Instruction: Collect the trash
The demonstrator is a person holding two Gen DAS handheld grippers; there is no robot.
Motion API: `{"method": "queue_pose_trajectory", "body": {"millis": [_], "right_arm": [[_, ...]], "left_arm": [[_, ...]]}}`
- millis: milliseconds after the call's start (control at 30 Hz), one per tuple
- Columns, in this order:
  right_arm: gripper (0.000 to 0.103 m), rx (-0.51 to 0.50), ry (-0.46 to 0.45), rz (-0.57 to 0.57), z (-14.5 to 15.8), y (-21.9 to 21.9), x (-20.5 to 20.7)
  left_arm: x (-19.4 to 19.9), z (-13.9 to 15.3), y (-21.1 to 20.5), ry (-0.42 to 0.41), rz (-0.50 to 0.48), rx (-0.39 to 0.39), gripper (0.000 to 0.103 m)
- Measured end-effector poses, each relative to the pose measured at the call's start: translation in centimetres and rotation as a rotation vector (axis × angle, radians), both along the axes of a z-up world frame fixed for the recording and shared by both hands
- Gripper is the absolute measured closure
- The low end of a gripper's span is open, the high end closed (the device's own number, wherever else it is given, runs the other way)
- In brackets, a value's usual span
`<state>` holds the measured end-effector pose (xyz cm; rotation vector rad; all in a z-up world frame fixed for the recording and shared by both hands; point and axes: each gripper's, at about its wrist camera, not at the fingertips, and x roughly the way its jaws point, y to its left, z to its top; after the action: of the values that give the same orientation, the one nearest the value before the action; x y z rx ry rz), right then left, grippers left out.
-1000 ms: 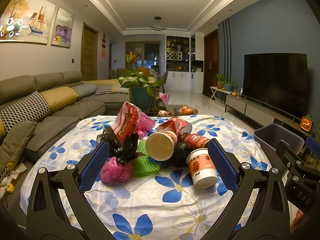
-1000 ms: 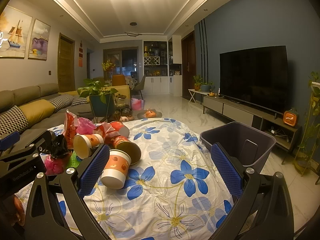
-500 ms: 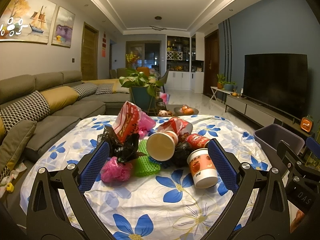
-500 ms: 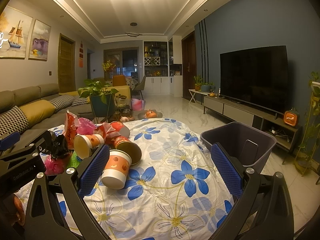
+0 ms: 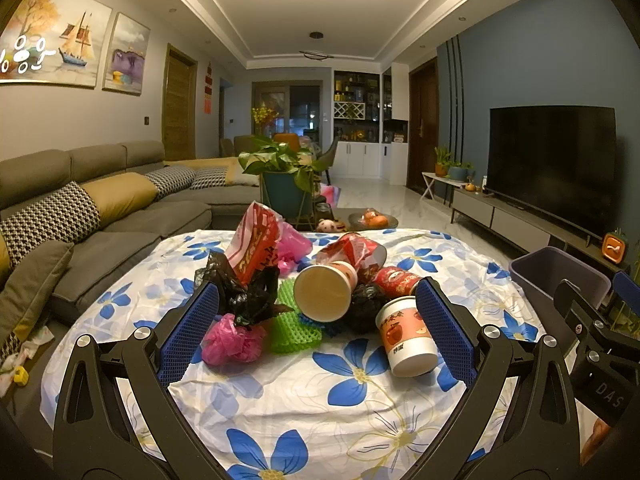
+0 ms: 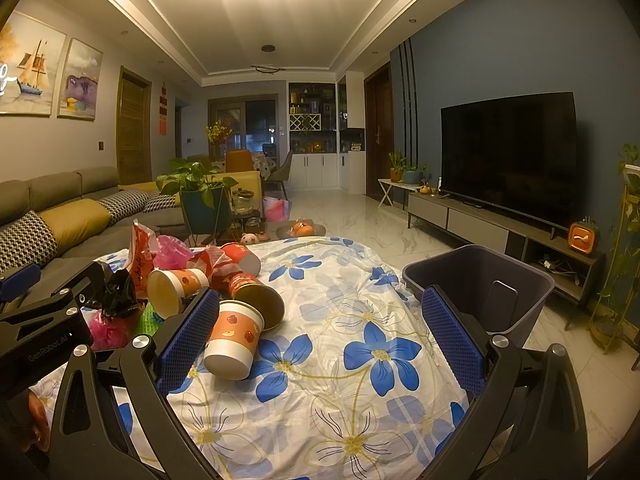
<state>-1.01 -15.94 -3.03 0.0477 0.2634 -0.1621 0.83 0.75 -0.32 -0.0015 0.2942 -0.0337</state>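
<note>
A heap of trash lies on the flower-print tablecloth (image 5: 360, 408): a tipped white-and-orange paper cup (image 5: 406, 338) (image 6: 234, 336), a second cup (image 5: 326, 292) lying with its base toward me, a red can (image 5: 396, 280), a pink bag ball (image 5: 232, 340), green foam net (image 5: 294, 322), black bags (image 5: 248, 292) and a red-and-white snack bag (image 5: 256, 244). My left gripper (image 5: 316, 332) hovers open before the heap, holding nothing. My right gripper (image 6: 320, 338) is open too, its left finger beside the tipped cup. A dark purple bin (image 6: 480, 284) stands off the table's right edge.
A grey sofa (image 5: 100, 216) runs along the left. A potted plant (image 5: 284, 176) and a low table with fruit (image 5: 370, 220) stand beyond the table. A TV (image 6: 508, 156) on a low console lines the right wall. Marble floor lies between.
</note>
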Motion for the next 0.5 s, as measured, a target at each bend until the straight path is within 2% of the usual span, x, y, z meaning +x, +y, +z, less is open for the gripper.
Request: {"method": "queue_pose_trajectory", "body": {"millis": [500], "right_arm": [[0.005, 0.0, 0.009, 0.001, -0.39, 0.34, 0.59]], "left_arm": [[0.73, -0.64, 0.55, 0.012, 0.001, 0.0, 0.006]]}}
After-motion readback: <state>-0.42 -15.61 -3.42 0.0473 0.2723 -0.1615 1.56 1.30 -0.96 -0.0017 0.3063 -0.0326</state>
